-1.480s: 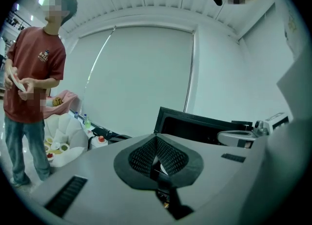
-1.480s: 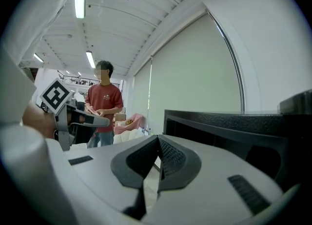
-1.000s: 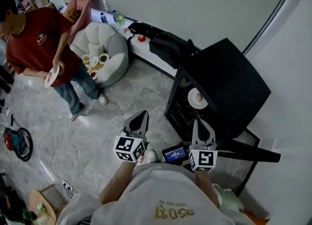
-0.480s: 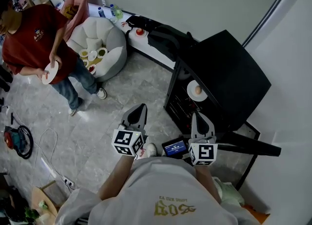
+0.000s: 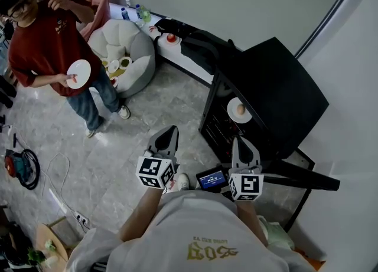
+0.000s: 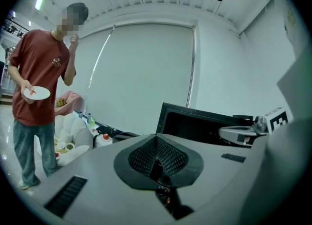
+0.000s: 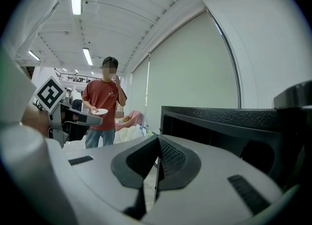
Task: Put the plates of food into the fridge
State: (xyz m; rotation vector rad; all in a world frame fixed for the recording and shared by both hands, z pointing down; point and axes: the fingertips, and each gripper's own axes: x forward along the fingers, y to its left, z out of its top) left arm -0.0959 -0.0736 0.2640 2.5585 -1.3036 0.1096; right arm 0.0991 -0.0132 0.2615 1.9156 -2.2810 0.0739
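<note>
The black fridge (image 5: pixel 277 100) stands with its door swung wide, presumably so that plates can go straight in; a person in a red shirt (image 5: pixel 47 41) stands well apart on the floor, holding a white plate (image 5: pixel 78 73) level, probably the next one to fetch; one plate of food (image 5: pixel 239 110) already sits on a shelf inside the fridge; the left hand-held gripper (image 5: pixel 171 129) and the right hand-held gripper (image 5: pixel 240 141), each pressed together on nothing, hang close to the body, seemingly idle between carries.
</note>
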